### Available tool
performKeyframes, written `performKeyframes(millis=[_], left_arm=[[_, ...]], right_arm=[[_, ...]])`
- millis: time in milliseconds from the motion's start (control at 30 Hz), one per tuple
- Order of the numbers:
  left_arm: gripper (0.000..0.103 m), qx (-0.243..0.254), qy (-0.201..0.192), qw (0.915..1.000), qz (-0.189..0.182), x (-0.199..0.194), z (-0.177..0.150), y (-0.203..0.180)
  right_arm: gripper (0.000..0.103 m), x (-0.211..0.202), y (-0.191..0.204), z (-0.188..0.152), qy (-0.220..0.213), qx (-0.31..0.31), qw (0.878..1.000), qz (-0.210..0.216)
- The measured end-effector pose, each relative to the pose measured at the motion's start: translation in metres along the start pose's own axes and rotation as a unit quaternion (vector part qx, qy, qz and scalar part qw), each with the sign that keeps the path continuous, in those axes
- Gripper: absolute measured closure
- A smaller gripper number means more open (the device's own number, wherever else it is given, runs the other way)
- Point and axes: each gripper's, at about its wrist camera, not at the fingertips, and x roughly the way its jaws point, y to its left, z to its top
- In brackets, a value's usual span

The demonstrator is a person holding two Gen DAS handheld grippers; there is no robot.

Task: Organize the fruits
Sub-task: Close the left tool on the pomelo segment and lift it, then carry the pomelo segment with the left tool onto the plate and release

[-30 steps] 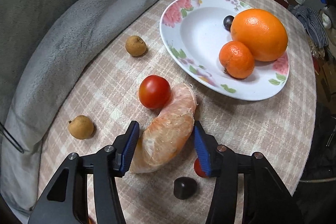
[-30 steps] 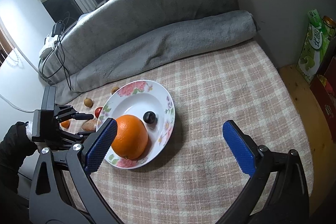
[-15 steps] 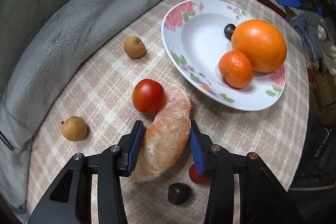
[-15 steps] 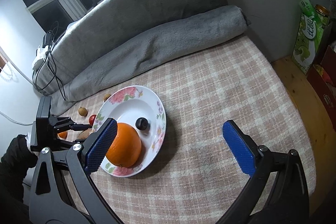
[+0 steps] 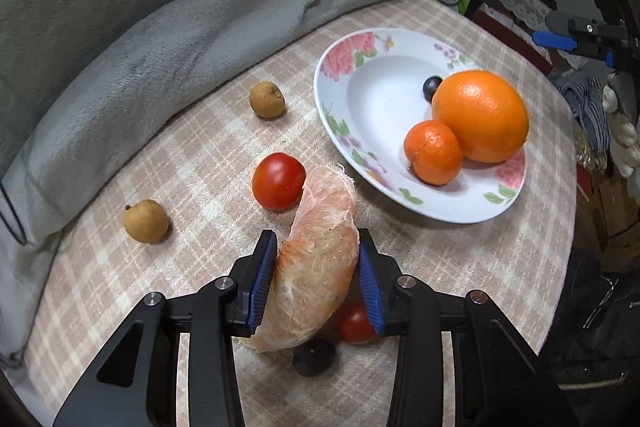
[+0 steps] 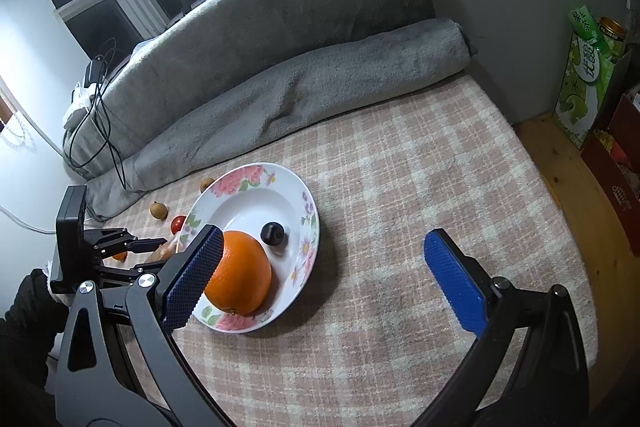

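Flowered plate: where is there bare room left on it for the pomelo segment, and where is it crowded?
The flowered white plate is bare across its centre and the pink-flower rim side nearest the grey blanket. The opposite side is crowded: large orange, small mandarin and dark grape sit together. The left tool grips the peeled pomelo segment.

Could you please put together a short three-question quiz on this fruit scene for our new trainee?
1. True or false: the left hand-held gripper is shut on the peeled pomelo segment.
2. Which fruit lies on the floral plate? A) large orange B) tomato C) longan
3. Fill in: the right hand-held gripper is ____ and holds nothing.

Key: 1 true; 2 A; 3 open.
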Motion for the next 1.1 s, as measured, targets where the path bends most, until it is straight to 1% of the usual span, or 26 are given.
performKeyframes(millis=[267,433,833,1100], left_arm=[[0.065,-0.019,-0.034,0.9992,0.011,-0.02,0.001,0.0],[0.065,-0.019,-0.053,0.9983,0.016,-0.028,0.011,-0.008],[0.065,-0.005,-0.092,0.9957,0.006,-0.027,0.047,-0.042],[0.065,-0.002,-0.105,0.9945,0.001,-0.019,0.067,-0.062]], right_arm=[[0.001,-0.011,0.001,-0.004,-0.012,-0.007,1.0,-0.004],[0.001,-0.018,0.005,-0.011,-0.019,-0.022,0.999,-0.012],[0.001,-0.034,0.007,-0.027,-0.032,-0.063,0.997,-0.042],[0.001,-0.042,-0.001,-0.034,-0.037,-0.065,0.996,-0.048]])
